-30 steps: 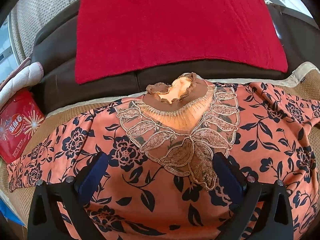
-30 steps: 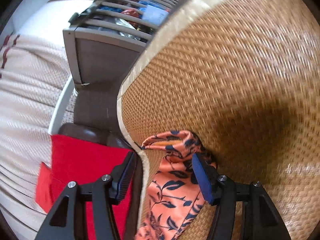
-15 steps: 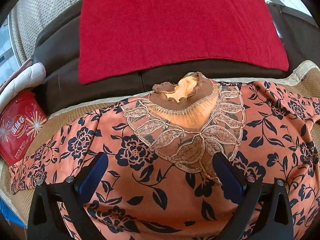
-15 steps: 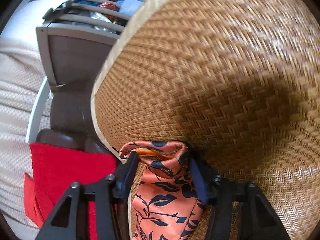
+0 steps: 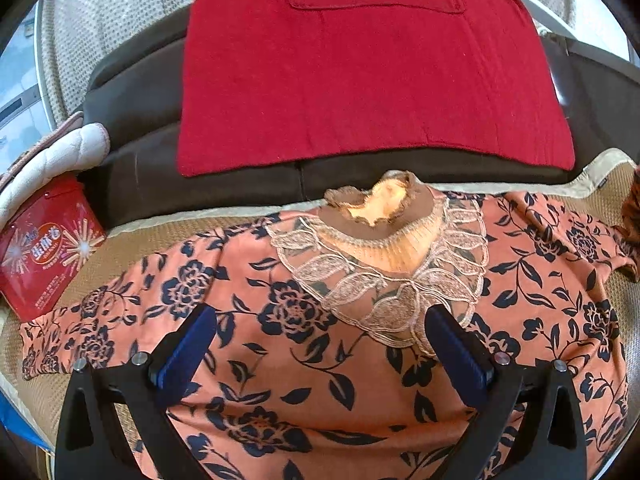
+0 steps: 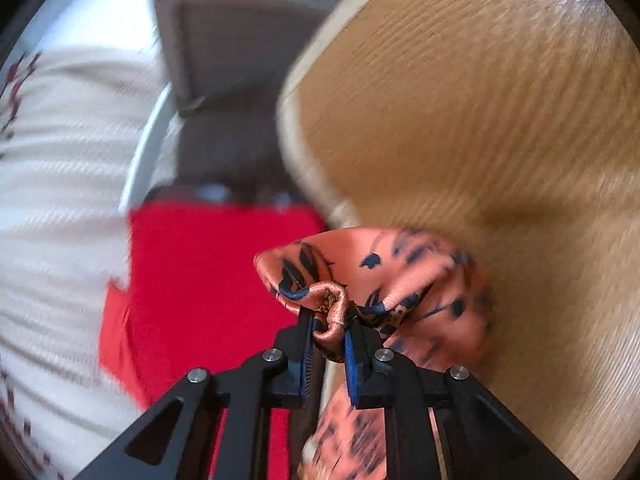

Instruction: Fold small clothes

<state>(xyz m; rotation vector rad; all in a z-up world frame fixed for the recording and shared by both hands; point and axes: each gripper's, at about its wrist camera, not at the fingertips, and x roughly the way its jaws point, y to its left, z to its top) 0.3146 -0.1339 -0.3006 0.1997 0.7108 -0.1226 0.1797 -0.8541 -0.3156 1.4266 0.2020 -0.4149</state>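
An orange blouse with dark flowers [image 5: 304,344] and a lace collar [image 5: 384,256] lies spread face up on a woven mat [image 5: 168,232]. My left gripper [image 5: 320,344] is open and empty, hovering over the blouse's chest below the collar. My right gripper [image 6: 327,330] is shut on the cuff of the blouse's right sleeve [image 6: 380,280] and holds it lifted off the mat [image 6: 500,140]. The lifted sleeve end shows at the right edge of the left wrist view [image 5: 632,216].
A red cloth [image 5: 360,72] lies on the dark sofa back [image 5: 132,92] behind the mat; it also shows in the right wrist view [image 6: 208,272]. A red snack box [image 5: 44,248] and a white quilted pad [image 5: 52,160] sit at the left. A grey crib frame [image 6: 240,40] stands beyond.
My right gripper closed on the sleeve cuff and lifted it, swinging left. My left gripper drew back slightly over the blouse, still open.
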